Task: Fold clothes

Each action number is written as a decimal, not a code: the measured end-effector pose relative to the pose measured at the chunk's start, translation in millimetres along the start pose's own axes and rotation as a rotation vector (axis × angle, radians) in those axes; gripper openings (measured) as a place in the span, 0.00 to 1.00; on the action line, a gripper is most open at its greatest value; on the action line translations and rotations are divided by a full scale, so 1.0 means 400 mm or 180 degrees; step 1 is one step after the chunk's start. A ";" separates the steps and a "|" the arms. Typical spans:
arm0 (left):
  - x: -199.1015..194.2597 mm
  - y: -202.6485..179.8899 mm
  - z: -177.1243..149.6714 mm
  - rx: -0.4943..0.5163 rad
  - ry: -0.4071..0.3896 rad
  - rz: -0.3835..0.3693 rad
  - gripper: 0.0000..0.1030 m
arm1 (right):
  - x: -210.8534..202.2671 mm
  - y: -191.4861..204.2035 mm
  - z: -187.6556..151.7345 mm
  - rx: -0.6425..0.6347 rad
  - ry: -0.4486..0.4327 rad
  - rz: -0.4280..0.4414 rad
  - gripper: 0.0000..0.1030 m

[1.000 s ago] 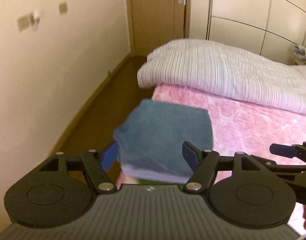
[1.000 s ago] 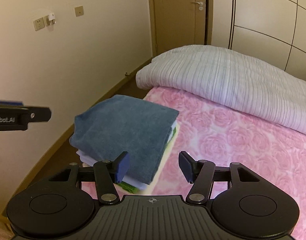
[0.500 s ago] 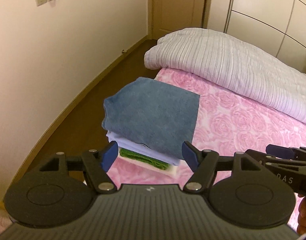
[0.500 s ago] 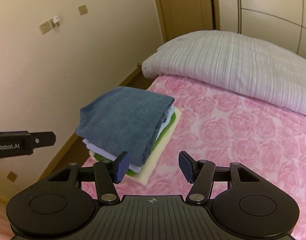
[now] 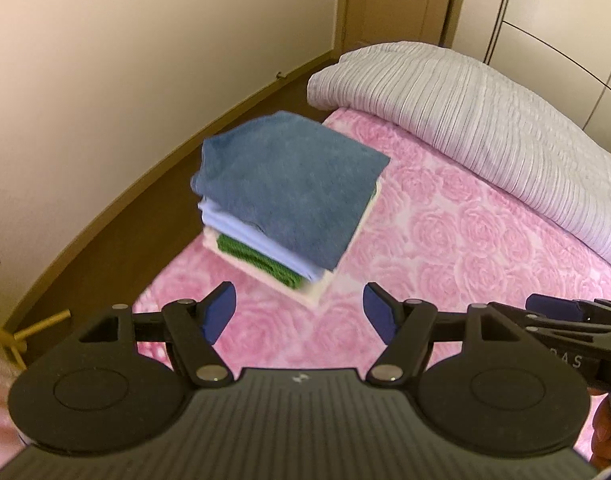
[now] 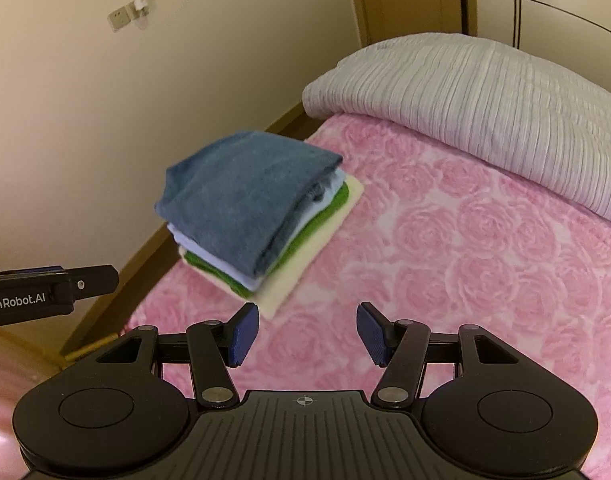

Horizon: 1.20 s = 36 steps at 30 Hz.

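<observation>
A bed with a pink rose-patterned cover (image 6: 465, 248) runs beside a cream wall, a striped grey quilt (image 6: 485, 100) heaped at its far end. Near the bed's wall-side edge sits the stack of folded clothes (image 6: 249, 208), blue on top. The right gripper (image 6: 307, 332) and left gripper (image 5: 297, 312) both hang with jaws apart and nothing between them. The stack lies ahead of both, apart from either, a little left of the right gripper and about equally near each.
</observation>
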<state>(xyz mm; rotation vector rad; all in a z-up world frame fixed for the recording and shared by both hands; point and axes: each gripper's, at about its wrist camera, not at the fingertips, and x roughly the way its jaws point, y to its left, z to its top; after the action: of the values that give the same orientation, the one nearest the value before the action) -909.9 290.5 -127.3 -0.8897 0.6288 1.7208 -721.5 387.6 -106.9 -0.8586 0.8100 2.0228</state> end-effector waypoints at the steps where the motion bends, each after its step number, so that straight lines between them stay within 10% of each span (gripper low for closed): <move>1: -0.001 -0.009 -0.008 -0.0022 0.0012 0.0019 0.65 | -0.002 -0.008 -0.004 -0.0023 0.0026 0.0002 0.57; 36: 0.087 -0.113 -0.054 -0.0440 0.0279 0.0505 0.65 | 0.138 -0.082 0.061 -0.0760 0.0497 0.0275 0.57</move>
<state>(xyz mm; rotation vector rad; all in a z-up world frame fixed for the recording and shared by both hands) -867.2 307.4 -167.6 -1.0399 0.6593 1.8935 -726.9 444.9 -144.4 -1.1456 0.7091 2.1792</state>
